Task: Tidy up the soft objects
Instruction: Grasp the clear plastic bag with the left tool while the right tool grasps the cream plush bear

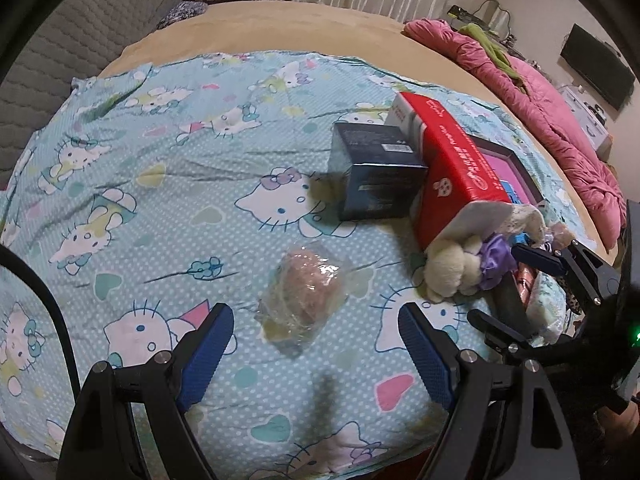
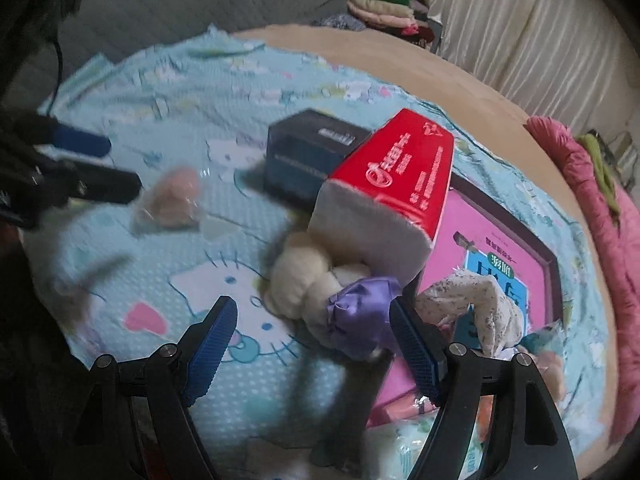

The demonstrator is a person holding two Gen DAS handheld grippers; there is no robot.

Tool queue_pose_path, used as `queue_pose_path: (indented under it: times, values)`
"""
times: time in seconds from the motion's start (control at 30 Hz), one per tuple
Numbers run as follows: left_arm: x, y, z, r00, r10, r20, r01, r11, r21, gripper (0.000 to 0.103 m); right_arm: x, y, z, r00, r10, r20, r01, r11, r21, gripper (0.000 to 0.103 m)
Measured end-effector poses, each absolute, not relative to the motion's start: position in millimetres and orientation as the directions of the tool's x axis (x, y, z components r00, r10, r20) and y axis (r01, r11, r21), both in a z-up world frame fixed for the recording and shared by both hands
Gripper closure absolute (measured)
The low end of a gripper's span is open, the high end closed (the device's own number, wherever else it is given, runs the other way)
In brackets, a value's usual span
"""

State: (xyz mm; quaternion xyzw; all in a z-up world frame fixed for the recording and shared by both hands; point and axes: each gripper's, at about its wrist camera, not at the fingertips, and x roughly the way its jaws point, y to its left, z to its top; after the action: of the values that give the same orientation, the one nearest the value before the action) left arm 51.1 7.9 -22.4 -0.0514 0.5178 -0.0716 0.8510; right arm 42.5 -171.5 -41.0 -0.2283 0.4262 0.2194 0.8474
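The left gripper (image 1: 316, 344) hangs with its blue pads spread wide and nothing between them, tilted down over the cartoon-cat bedsheet (image 1: 160, 184). Just beyond its tips lies a pinkish soft item in a clear wrapper (image 1: 304, 292) — apart from both pads, resting on the sheet. The right gripper (image 2: 312, 328) is likewise wide open and empty; its right pad sits close beside the purple satin part (image 2: 360, 300) of a cream plush toy (image 2: 300, 280), though whether it touches is hard to tell in the blur.

Further out, the plush leans against the near end of a red tissue pack (image 2: 400, 168), which lies tilted across a dark blue box (image 1: 372, 168) on its left and a pink-faced framed board (image 2: 492, 240) on its right. A speckled cloth (image 2: 480, 304) is crumpled on the board's near edge. At the far right a pink quilt (image 1: 560, 112) lies on the tan bed cover (image 1: 320, 28).

The step in hand looks like the approach — each gripper lining up on its own soft thing, with no grasp made yet. For the left, the next move would call for lowering until the pads flank the wrapped item, then closing gently, since the slick film may slide. For the right, the plush needs centring between the pads, away from the tissue pack, so that lifting it does not drag the pack along.
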Motion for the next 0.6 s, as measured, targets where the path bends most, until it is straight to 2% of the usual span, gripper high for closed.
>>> queue_pose_path:
  times: [0.6]
  values:
    - [61,14,-46,0.418,-0.172,-0.892,0.049,0.985,-0.167,0.019,54,-147,-78,0.605,-0.013,-0.796,-0.569,0.693,-0.443,0.023]
